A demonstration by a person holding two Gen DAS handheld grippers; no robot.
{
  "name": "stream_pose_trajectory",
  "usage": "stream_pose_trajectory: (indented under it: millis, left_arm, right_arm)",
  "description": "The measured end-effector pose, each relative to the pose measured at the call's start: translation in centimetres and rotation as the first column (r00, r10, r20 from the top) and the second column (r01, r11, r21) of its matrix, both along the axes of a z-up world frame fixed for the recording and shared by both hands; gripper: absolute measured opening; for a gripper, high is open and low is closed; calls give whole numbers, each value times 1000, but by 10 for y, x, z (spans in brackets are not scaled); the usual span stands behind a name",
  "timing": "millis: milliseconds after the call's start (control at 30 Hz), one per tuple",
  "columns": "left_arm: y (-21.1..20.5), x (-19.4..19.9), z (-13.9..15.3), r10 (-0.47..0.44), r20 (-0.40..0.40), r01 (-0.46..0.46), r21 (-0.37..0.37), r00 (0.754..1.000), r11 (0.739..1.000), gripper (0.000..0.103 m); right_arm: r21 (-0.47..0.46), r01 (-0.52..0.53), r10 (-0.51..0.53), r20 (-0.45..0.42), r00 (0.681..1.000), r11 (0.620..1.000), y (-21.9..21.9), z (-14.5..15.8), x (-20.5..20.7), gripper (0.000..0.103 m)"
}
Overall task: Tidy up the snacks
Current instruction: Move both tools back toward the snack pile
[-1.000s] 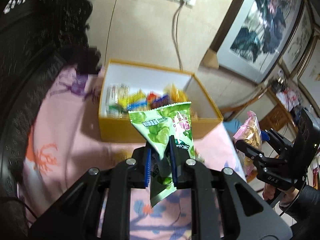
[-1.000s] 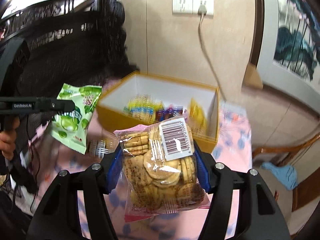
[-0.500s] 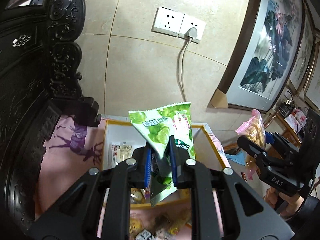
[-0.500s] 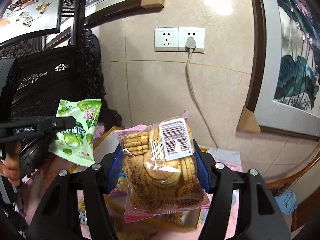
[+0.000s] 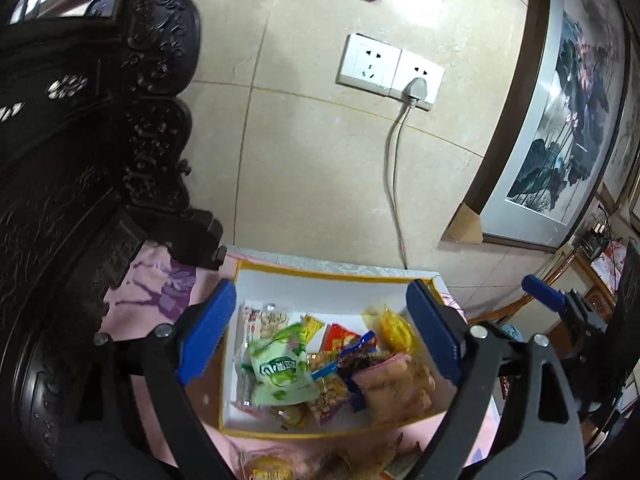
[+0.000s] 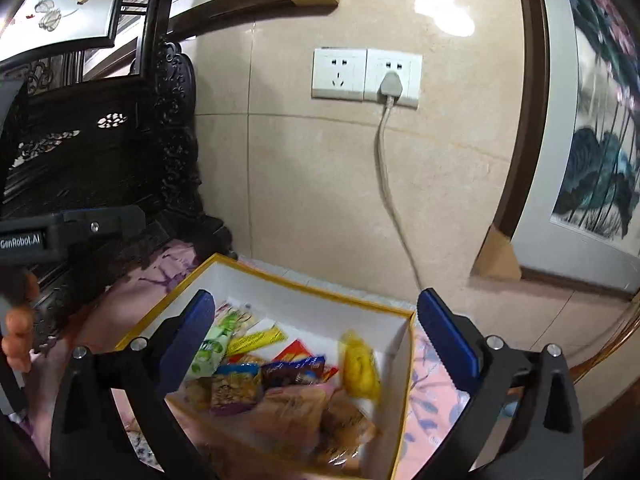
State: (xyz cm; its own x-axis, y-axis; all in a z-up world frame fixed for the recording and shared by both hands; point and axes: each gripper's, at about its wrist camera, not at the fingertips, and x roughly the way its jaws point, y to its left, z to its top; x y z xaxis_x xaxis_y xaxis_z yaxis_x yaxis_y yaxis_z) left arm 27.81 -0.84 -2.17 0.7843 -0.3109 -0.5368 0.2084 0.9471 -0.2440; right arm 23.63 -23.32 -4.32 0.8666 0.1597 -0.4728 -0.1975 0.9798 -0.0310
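My left gripper (image 5: 320,340) and right gripper (image 6: 316,338) have both just sprung apart and pinch nothing, poised over the yellow-rimmed box (image 5: 332,276) on the pink cloth (image 5: 132,300). The green candy packet (image 5: 280,372) and the cookie bag (image 5: 396,388) lie inside among other snacks.

A white double wall socket (image 6: 366,74) holds one plug, its cable (image 6: 390,204) hanging down the tiled wall. A framed lotus painting (image 5: 560,128) hangs right; dark carved furniture (image 5: 80,140) stands left.
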Motion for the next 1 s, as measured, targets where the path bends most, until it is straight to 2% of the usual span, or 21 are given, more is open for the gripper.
stream_pose_trajectory:
  millis: [133, 367, 433, 500, 533, 633, 733, 833, 900, 1000]
  left_arm:
    - [11, -16, -11, 7, -36, -7, -3, 999, 1000, 93]
    - [22, -48, -61, 27, -163, -18, 53, 986, 998, 94]
    - [26, -56, -76, 33, -201, -22, 58, 979, 998, 94]
    - [28, -64, -91, 36, -239, -22, 62, 970, 998, 94]
    - [28, -68, -99, 36, -254, -19, 69, 966, 997, 94]
    - [28, -77, -118, 36, -287, -10, 90, 957, 996, 94]
    - [28, -83, -137, 43, -328, -7, 112, 944, 994, 94]
    - [32, -90, -146, 52, -349, -11, 121, 936, 993, 94]
    - [37, -97, -146, 54, -348, -17, 109, 936, 994, 94]
    - [41, -105, -145, 53, -352, -20, 98, 935, 995, 94]
  right_arm:
    - [57, 21, -19, -49, 999, 998, -10, -12, -17, 102]
    - [185, 117, -78, -207, 975, 976, -29, -56, -49, 101]
    - [229, 153, -88, -271, 959, 961, -32, -72, -57, 97]
    - [262, 181, -91, -322, 942, 948, -33, -86, -63, 85]
    - [282, 197, -91, -351, 932, 939, -33, -94, -65, 82]
    - [346, 258, -80, -453, 888, 902, -31, -122, -67, 75]
    - [425, 331, -39, -565, 824, 842, -25, -153, -63, 70]
    - [447, 381, -15, -632, 774, 809, -17, -175, -57, 63]
    - [454, 413, 1, -674, 739, 789, -11, -188, -51, 53]
    - [411, 479, -28, -735, 677, 776, -4, -206, -41, 45]
